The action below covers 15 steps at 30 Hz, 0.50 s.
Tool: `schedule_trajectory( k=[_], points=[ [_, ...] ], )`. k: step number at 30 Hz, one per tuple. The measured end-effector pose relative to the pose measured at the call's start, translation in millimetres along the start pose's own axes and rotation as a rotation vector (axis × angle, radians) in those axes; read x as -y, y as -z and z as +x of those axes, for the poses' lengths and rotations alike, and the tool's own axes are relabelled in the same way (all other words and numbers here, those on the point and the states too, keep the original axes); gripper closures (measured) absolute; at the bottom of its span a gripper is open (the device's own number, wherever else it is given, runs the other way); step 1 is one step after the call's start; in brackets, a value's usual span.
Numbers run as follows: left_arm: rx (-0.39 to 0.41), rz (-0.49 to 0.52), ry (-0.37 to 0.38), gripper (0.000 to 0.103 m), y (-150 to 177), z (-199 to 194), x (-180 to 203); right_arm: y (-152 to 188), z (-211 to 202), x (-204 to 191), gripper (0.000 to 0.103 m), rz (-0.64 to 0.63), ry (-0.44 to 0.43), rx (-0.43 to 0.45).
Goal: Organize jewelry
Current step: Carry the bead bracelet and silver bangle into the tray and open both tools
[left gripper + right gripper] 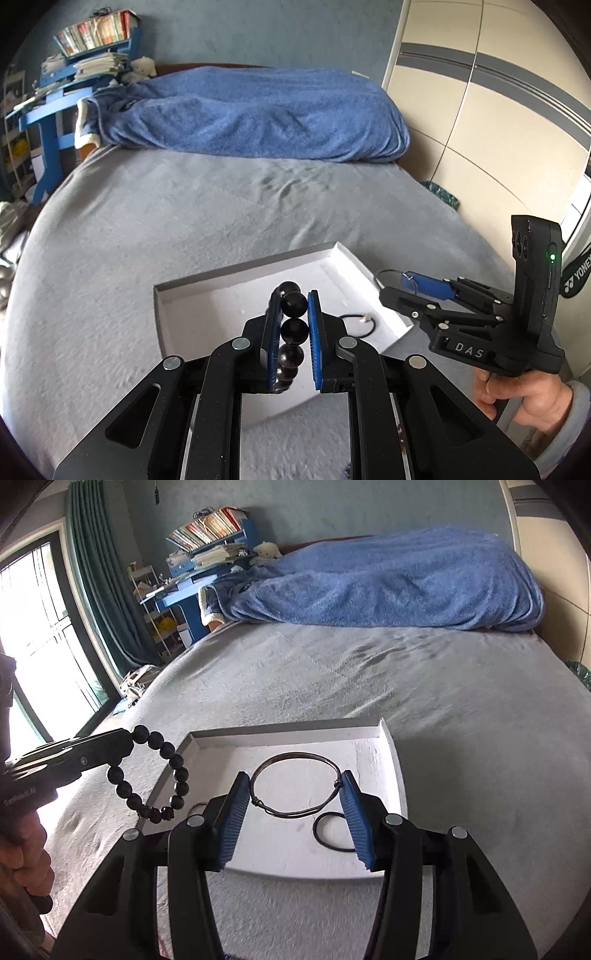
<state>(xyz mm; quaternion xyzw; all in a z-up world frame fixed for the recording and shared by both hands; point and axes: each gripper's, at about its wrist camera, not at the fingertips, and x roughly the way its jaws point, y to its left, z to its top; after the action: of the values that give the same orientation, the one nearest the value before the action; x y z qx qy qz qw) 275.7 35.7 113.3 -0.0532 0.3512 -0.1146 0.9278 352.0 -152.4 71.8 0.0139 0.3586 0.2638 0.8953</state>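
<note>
My left gripper (293, 301) is shut on a black bead bracelet (294, 326) and holds it above the left edge of a shallow white box (184, 291) on the grey bed. In the right wrist view the bracelet (177, 775) hangs from the left gripper (127, 740). My right gripper (295, 781) is shut on a thin silver bangle (295, 764), held across its width above the box (391, 764). A black cord loop (330, 830) lies in the box, also in the left wrist view (360, 325). The right gripper (397, 282) shows there with the bangle (384, 275).
The grey bed sheet (184, 221) spreads all around the box. A rolled blue blanket (258, 114) lies at the bed's far end. A blue desk with books (207, 554) stands at the back left, a window with green curtains (92, 572) to the left, wardrobe doors (480, 92) to the right.
</note>
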Motion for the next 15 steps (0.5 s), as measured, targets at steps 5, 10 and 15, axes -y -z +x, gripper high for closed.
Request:
schedule_trajectory(
  k=[5, 10, 15],
  points=[
    [-0.031, -0.010, 0.002, 0.088, 2, 24, -9, -1, 29, 5, 0.053, 0.000, 0.005, -0.038],
    [-0.059, -0.027, -0.007, 0.088, 2, 49, -24, 0, 55, 5, 0.053, -0.009, 0.017, -0.071],
    [-0.084, -0.058, -0.025, 0.088, 4, 70, -46, 3, 81, -4, 0.053, -0.027, 0.036, -0.120]
  ],
)
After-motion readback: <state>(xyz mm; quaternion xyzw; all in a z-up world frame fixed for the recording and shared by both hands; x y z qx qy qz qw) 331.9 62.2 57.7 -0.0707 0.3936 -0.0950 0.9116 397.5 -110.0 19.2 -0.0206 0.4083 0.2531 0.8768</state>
